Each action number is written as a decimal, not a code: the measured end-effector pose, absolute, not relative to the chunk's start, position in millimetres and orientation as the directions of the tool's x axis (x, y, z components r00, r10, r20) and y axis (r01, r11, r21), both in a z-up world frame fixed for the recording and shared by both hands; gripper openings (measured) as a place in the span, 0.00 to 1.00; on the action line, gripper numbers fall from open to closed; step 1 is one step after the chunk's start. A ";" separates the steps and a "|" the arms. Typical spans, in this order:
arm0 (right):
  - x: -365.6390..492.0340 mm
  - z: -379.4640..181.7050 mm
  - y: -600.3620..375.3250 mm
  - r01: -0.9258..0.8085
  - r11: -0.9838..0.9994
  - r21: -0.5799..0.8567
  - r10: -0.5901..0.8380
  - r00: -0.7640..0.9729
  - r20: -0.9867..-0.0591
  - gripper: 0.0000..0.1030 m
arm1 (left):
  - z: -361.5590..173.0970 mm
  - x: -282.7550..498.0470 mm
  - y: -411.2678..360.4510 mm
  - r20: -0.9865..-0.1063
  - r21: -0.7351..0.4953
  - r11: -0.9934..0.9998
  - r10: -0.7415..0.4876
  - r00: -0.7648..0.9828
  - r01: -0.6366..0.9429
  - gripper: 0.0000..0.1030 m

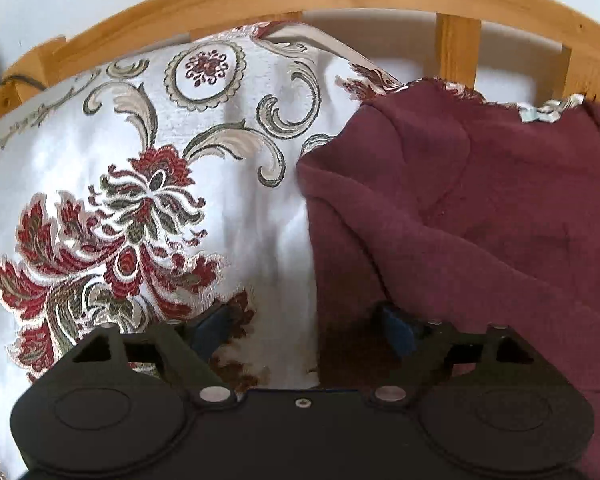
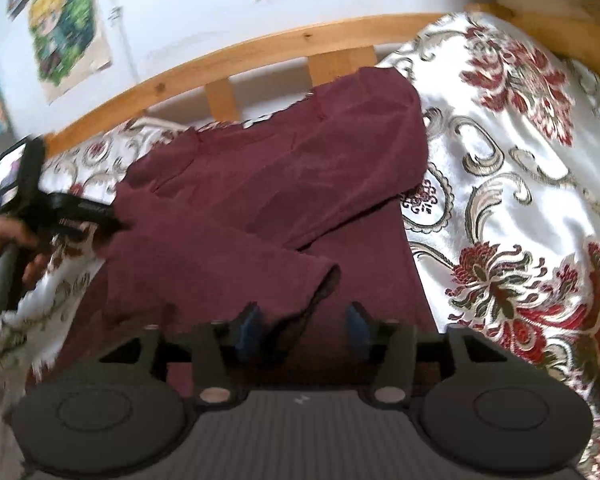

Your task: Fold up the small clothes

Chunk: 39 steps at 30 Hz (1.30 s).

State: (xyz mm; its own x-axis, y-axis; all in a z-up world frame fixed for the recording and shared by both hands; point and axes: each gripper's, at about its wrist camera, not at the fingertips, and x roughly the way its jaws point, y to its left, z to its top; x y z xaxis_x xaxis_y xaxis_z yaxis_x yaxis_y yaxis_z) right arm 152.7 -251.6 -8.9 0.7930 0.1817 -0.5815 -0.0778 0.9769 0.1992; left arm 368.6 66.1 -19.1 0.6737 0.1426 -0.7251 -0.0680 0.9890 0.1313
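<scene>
A maroon garment [image 2: 268, 184] lies spread on a bedspread [image 2: 512, 168] of white satin patterned with red and green flowers, and a wooden bed rail [image 2: 260, 52] curves across the top of both views, with colourful posters [image 2: 68, 36] on the wall behind it in the right wrist view. In that view the cloth fills the centre and lower middle of the frame, folded over itself so that one flap runs from the upper right down toward the lower left. The right gripper [image 2: 304, 330] sits at the bottom centre with its jaws spread; its blue-padded fingers [image 2: 249, 328] stand apart, and a dark, loose edge of the garment hangs just above and between them, with neither pad pressing on it. At the left edge of the same frame a hand [image 2: 4, 240] holds the left gripper [image 2: 96, 220], whose tip sits at the garment's left border. From the left wrist view, the left gripper [image 1: 304, 324] is at the bottom with its jaws wide apart. The garment [image 1: 480, 208] occupies the right half of that frame; its left edge runs down between the two fingers, so the right finger [image 1: 398, 326] lies over maroon cloth while the left one sits over the patterned bedspread [image 1: 140, 208]. Nothing is pinched.
</scene>
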 end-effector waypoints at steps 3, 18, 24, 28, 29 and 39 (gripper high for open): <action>140.5 -4.3 -249.9 -0.115 0.982 0.148 0.181 0.799 -0.574 0.75 | -16.4 361.3 62.1 -0.707 0.153 0.986 0.154 0.690 -0.063 0.83; 58.0 9.1 -239.4 -0.316 0.944 -0.099 0.196 0.774 -0.602 1.00 | 39.0 200.7 72.3 -0.661 0.118 0.967 -0.095 0.744 0.228 0.99; 34.4 0.4 -232.4 -0.349 0.897 -0.273 0.080 0.734 -0.675 1.00 | 15.8 135.6 59.7 -0.705 0.143 0.906 -0.190 0.683 0.399 0.99; 30.6 -12.4 -231.7 -0.325 0.871 -0.369 -0.033 0.709 -0.704 1.00 | -0.9 108.3 53.8 -0.709 0.154 0.857 -0.251 0.659 0.492 0.99; 30.4 -15.4 -233.2 -0.324 0.863 -0.387 -0.051 0.707 -0.706 1.00 | -5.3 103.0 51.9 -0.717 0.168 0.840 -0.255 0.649 0.515 0.99; 38.2 -32.4 -242.0 -0.270 0.877 -0.397 -0.105 0.698 -0.708 1.00 | -36.8 80.7 11.4 -0.736 0.349 0.666 -0.241 0.633 0.659 0.99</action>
